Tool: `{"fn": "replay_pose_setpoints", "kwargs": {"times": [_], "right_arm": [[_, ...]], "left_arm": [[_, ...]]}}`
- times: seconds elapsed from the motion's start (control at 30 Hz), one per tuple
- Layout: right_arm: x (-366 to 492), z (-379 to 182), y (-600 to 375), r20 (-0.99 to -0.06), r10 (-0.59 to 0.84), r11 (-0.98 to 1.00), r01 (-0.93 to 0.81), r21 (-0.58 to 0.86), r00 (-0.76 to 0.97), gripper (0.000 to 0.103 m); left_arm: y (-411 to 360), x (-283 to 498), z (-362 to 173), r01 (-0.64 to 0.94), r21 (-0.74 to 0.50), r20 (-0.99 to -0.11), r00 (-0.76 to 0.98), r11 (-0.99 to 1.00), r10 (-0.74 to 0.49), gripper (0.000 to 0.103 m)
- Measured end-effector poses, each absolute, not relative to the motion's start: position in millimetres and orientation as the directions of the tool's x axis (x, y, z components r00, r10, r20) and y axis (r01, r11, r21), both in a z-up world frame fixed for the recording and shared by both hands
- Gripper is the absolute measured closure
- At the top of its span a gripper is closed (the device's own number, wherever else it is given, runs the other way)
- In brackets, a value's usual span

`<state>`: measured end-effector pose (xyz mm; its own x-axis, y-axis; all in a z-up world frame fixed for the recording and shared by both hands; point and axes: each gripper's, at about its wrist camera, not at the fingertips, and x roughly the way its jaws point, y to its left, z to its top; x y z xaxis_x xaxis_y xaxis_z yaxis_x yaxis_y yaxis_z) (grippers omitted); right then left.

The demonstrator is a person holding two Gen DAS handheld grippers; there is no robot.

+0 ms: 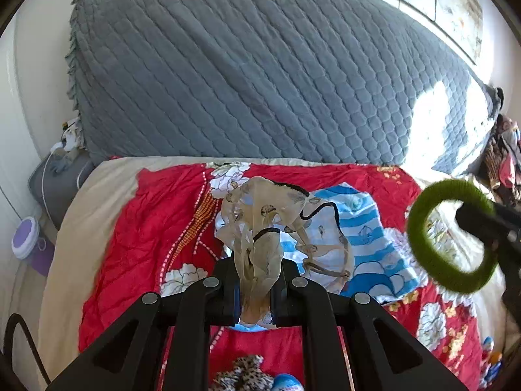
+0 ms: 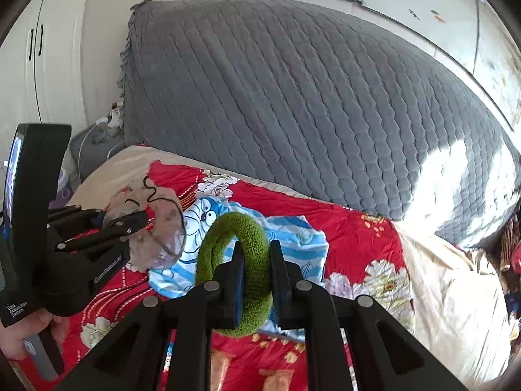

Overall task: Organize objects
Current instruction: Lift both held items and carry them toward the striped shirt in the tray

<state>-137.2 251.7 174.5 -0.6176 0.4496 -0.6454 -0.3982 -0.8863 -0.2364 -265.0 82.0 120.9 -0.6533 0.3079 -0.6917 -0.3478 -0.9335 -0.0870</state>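
My left gripper [image 1: 257, 290] is shut on a sheer beige cloth with black trim [image 1: 263, 228], held above the red floral bedspread [image 1: 146, 221]. The same cloth [image 2: 156, 228] and left gripper [image 2: 130, 224] show at the left of the right wrist view. My right gripper [image 2: 257, 280] is shut on a fuzzy green ring [image 2: 241, 251], held above the bed. The ring [image 1: 420, 224] and right gripper [image 1: 482, 224] show at the right edge of the left wrist view. A blue-striped cartoon cloth [image 1: 364, 238] lies on the bedspread below both; it also shows in the right wrist view [image 2: 293, 238].
A large grey quilted headboard cover [image 1: 260, 75] rises behind the bed. A leopard-print item [image 1: 244, 374] lies at the near edge. A grey stool [image 1: 58, 179] and a purple tub [image 1: 26, 238] stand left of the bed. Clothes [image 1: 504, 163] pile at far right.
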Motion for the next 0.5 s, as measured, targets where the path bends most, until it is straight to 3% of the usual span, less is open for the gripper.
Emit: {"fn": "replay_pose_setpoints", "kwargs": {"times": [0.2,0.5], "right_arm": [[-155,177,264,-0.65,0.475,-0.874,-0.402,-0.272,-0.594,0.089],[-162,157,285,-0.644,0.432,-0.883,-0.441,-0.16,-0.632,0.089]], "left_arm": [[89,-291,119,-0.357,-0.075,-0.695,-0.65,-0.931,0.305,0.091],[108,-303,114,-0.38,-0.042,-0.687,-0.66,-0.924,0.303,0.09]]}}
